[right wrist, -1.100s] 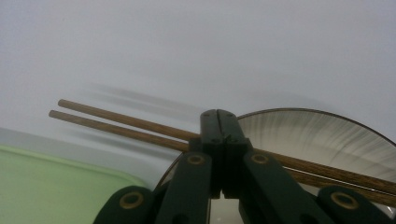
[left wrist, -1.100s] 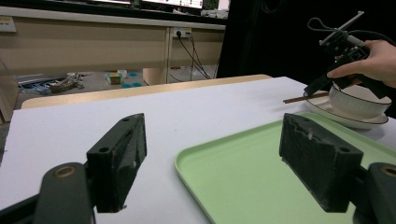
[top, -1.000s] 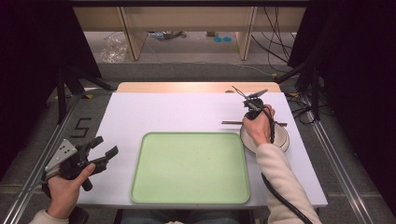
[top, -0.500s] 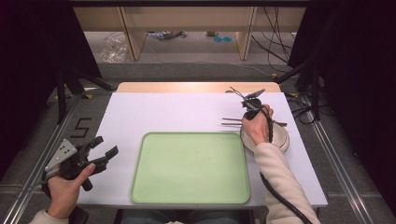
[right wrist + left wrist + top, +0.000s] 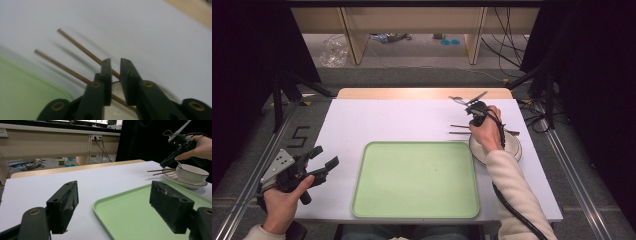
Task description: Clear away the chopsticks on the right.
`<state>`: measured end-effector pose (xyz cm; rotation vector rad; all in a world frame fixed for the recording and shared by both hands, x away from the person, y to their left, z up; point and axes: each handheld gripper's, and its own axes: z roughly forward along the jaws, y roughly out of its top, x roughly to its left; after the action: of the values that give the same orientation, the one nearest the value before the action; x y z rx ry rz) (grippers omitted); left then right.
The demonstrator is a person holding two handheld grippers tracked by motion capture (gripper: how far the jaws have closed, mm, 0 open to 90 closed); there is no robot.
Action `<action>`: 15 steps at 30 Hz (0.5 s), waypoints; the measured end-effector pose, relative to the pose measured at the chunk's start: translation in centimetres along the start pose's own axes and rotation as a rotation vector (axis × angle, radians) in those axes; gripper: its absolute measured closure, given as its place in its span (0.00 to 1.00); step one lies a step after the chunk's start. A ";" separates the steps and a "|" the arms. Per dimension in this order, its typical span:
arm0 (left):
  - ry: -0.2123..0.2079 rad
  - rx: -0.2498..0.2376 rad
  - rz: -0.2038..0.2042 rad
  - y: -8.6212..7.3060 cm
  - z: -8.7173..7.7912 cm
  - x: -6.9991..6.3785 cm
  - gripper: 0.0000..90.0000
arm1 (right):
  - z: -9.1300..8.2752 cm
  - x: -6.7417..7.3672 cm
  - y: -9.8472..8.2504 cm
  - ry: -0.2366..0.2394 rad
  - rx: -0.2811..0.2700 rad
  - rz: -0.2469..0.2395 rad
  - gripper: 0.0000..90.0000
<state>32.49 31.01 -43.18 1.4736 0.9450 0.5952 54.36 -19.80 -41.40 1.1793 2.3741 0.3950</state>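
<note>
The two chopsticks [image 5: 460, 129] lie across the rim of the white bowl [image 5: 192, 173], and their free ends stick out over the white table [image 5: 387, 120] toward the green tray [image 5: 414, 180]. The bowl stands on a white plate [image 5: 175, 178] just beside the tray's far right corner. The right gripper [image 5: 477, 116] is over the bowl; its jaws have just been opening and now stand narrow, with a small gap, the chopsticks lying under them. The left gripper [image 5: 317, 165], near the tray's left side, has its jaws wide and holds nothing.
</note>
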 end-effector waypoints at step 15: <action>0.003 0.001 -0.002 0.0 -0.1 0.0 0.26 | 2.2 1.8 2.1 -0.023 0.198 -0.733 0.78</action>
<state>32.46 31.08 -43.18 1.4731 0.9492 0.5952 55.93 -17.03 -42.86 0.3103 2.6533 -0.1009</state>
